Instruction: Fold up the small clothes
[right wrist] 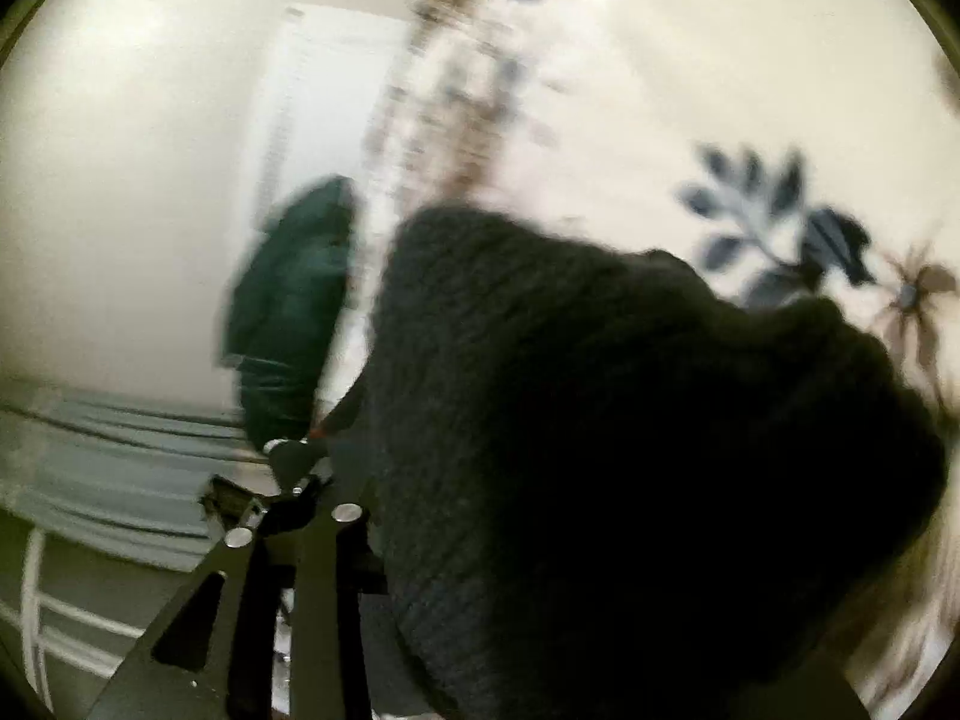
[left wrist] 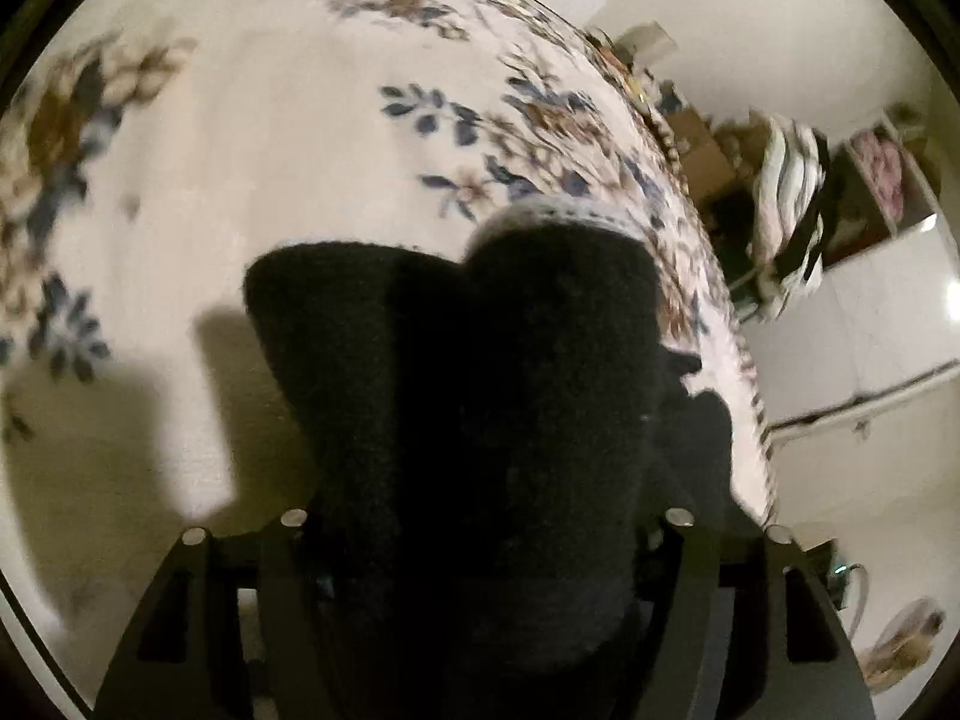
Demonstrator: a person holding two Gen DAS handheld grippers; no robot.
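A dark knitted garment (left wrist: 480,396) with a white-edged band fills the middle of the left wrist view and hangs over my left gripper (left wrist: 486,504), hiding the fingertips; the jaws look closed on it. It is lifted above the floral bedspread (left wrist: 252,168). In the right wrist view the same dark knit (right wrist: 600,450) drapes over my right gripper (right wrist: 420,480), which appears shut on it; the view is blurred. Its right finger is hidden by cloth.
The bedspread's fringed edge (left wrist: 720,276) runs down the right. Beyond it are shelves with folded linens (left wrist: 786,210) and a white floor. A dark green object (right wrist: 294,300) stands by the wall in the right wrist view.
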